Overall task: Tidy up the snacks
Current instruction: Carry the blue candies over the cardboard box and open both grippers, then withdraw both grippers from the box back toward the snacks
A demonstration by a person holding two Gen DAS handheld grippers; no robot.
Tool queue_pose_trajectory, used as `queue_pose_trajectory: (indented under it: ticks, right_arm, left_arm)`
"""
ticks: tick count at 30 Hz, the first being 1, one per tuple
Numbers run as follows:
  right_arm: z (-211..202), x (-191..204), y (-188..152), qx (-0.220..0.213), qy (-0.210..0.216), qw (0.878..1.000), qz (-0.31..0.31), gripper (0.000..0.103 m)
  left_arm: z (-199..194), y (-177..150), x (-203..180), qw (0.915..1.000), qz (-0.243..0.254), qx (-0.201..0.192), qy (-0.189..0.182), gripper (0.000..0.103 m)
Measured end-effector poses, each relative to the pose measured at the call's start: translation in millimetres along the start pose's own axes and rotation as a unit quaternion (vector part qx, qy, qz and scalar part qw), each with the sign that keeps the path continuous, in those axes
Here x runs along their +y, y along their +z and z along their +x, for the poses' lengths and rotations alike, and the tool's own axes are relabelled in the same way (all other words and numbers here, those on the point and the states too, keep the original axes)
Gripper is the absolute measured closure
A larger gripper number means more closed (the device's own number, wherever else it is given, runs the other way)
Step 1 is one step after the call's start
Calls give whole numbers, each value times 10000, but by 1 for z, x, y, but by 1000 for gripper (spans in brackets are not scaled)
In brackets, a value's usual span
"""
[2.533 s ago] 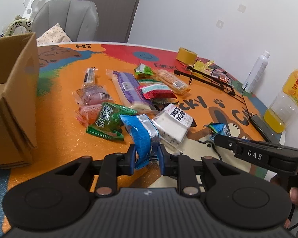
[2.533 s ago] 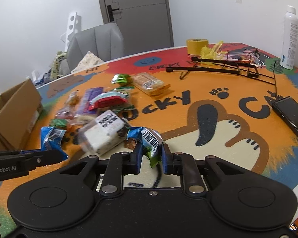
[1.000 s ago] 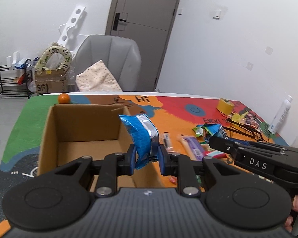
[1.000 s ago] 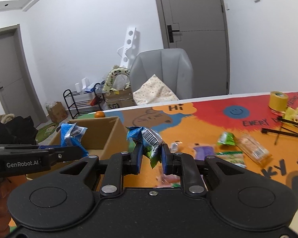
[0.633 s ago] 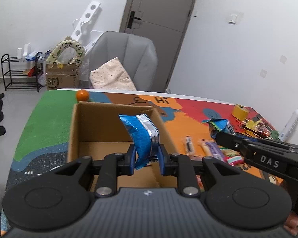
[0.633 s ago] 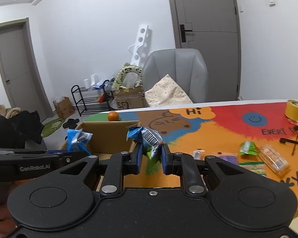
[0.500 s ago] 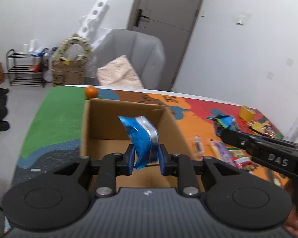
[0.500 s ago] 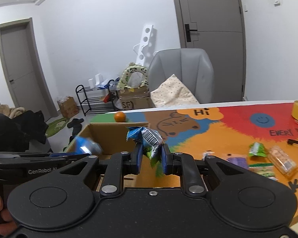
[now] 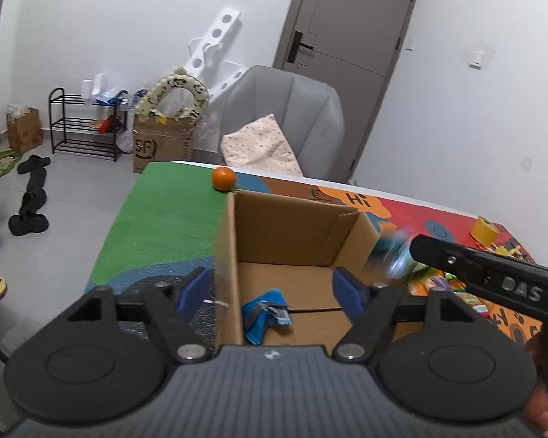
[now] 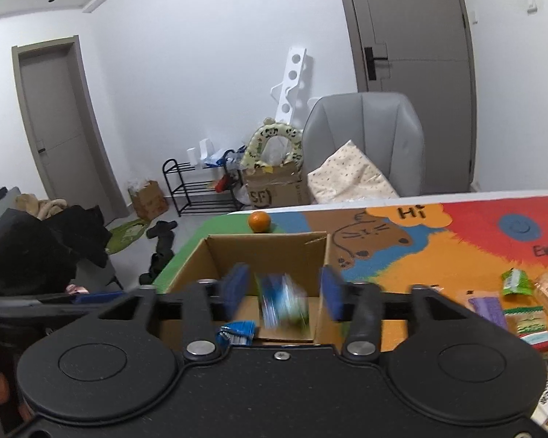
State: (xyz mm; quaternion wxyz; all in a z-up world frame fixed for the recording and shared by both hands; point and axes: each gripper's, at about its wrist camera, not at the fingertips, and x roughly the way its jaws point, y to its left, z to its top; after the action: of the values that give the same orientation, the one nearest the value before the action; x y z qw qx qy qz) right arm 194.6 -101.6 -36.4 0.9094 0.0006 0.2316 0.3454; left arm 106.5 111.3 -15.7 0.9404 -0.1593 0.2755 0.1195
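2 grippers opening, unlike before: blue packet dropped in box, other packet falling; read "DAS", "Hi".

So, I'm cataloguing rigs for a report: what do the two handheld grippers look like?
Both are black plastic. The left gripper has a ribbed grey-black top, two round discs, silver pivot screws and blue pads. The right gripper has a smooth black top and the same discs, screws and blue pads; its side, seen from the left, reads DAS.
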Motion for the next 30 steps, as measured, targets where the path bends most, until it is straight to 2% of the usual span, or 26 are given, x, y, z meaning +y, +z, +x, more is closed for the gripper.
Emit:
queue_pose_trajectory:
  ticks: [5,9,14,22,30]
  right_arm:
    - [-7,-10,-5,75,-41,9998,162,50]
    - [-16,-20,-12,71,-163,9995,246,44]
    - [-28,-40,-20,105,-324,9982,490,42]
    - [-51,-64,-33,35,-535,9961,695,30]
    - [-67,-83,-43,15,-698,9941,833,26]
  left_arm:
    - [-2,-1,-1,10000,-25,18,0,18]
    - [-3,-5,-10,9999,93,23,-74,13]
    - [-4,-11,-23,9997,206,82,-113,12]
    - [-14,-17,-41,9992,289,2,-278,10]
    - [-21,-20,-59,9986,396,-40,-343,8]
